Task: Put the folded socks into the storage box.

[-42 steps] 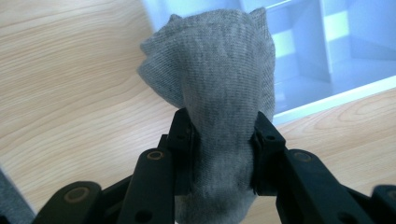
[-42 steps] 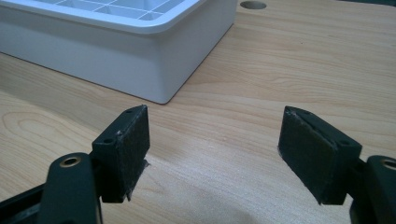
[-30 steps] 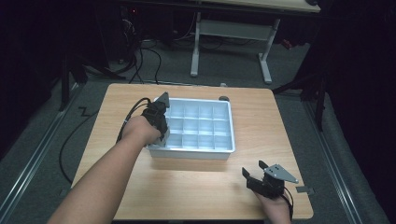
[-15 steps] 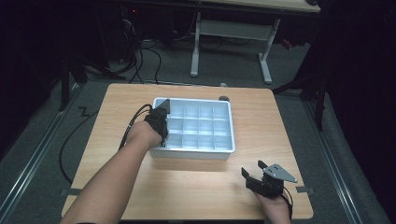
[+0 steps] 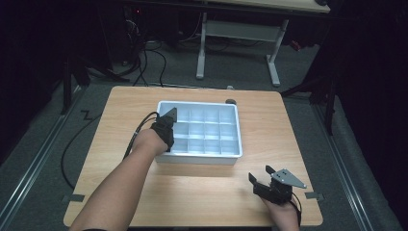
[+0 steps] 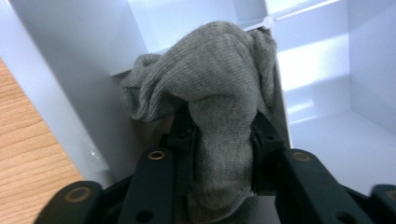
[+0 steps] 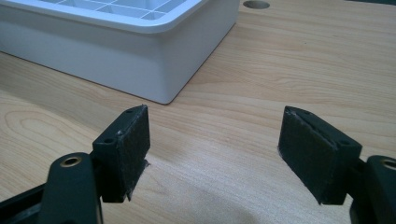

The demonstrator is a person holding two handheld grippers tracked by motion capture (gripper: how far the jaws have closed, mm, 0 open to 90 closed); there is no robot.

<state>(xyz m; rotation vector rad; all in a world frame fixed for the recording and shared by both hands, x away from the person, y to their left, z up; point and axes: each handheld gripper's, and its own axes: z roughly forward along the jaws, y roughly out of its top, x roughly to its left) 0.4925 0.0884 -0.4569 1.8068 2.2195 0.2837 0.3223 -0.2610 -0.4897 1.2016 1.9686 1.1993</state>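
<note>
1. Since a second ago, the left gripper has slid back along the white divided tray, from the far left corner toward a compartment nearer the person, while the right gripper has stayed put on the table.

2. Clamped between the left jaws is a grey sock, bunched into a lump that bulges above and in front of the pads. It hangs over the tray's left column, against a divider wall and close to the outer left wall.

3. The step looks to be lowering the sock into one cell. To do it well, I would centre the lump over a single cell first, since part of it now drapes toward a divider and could straddle two cells.

4. Lower until the fabric rests on the floor of the cell, then part the jaws and lift straight up, so the knit does not cling to the pads.

5. The right gripper stands with jaws wide apart, empty, low over the bare wood near the tray's near right corner.
</note>
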